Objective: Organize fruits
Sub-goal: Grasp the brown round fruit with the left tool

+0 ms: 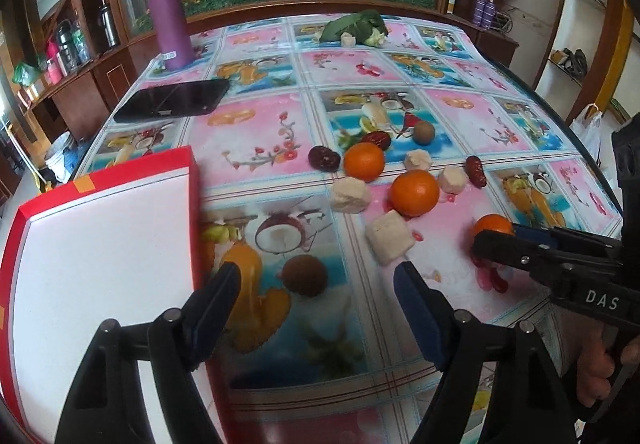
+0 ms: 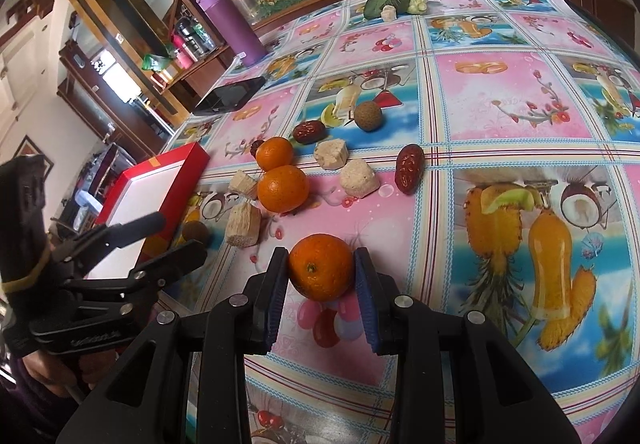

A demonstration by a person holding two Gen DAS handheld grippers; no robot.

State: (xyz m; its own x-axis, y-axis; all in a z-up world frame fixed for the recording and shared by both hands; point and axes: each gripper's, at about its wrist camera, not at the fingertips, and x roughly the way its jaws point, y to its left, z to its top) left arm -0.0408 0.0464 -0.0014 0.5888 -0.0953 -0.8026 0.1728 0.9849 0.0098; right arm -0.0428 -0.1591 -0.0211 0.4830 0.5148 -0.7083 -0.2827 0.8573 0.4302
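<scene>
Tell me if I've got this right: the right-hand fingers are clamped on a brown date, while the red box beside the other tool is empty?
Not quite. The right gripper is clamped on an orange, not a date; the right wrist view shows its blue pads pressing both sides of the fruit. The dates lie loose on the table. The rest holds: the red box beside the left gripper shows only its bare white inside.

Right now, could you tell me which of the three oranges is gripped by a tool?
The nearest orange, clamped between the right tool's blue pads; the other two oranges sit free, touching each other, farther back.
</scene>
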